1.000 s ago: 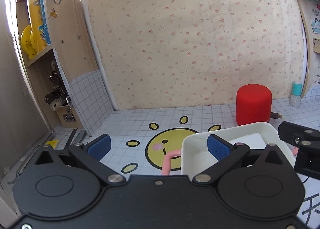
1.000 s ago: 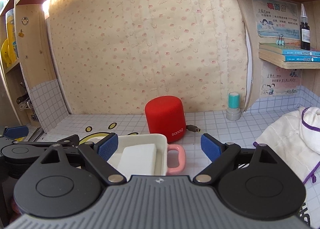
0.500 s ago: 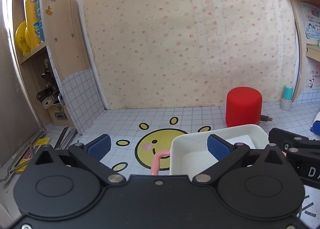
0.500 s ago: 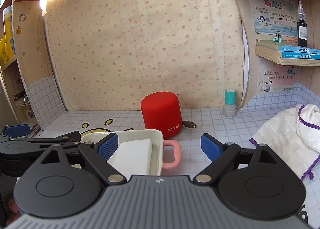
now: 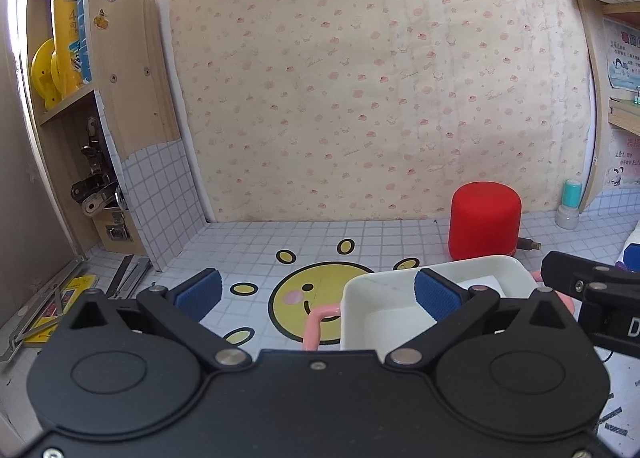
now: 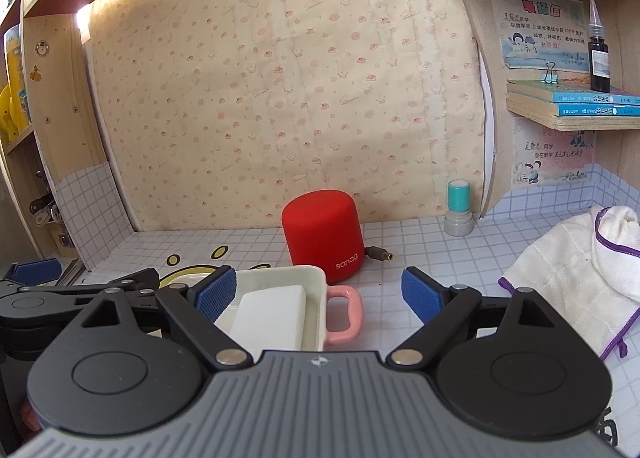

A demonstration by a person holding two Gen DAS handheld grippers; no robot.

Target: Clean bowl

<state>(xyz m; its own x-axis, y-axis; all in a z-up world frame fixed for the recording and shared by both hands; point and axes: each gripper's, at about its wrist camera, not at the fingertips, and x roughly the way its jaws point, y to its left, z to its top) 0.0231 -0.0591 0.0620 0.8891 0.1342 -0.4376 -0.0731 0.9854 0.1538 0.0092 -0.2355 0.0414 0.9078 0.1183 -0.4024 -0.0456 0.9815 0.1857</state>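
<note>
Poised over a white bowl (image 6: 280,306) with pink handles, beside a red speaker (image 6: 323,234). Left gripper (image 5: 318,290) and right gripper (image 6: 318,292) both spread wide, grasping nothing.

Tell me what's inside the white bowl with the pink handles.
Inside the white bowl lies a flat white block, maybe a sponge or a folded cloth. The right gripper and its fingers cover the bowl's near side.

Matte black left gripper (image 5: 316,292) and grey-ribbed right gripper (image 6: 318,292) carry blue textured pads (image 6: 422,294), silver pivot screws.
</note>
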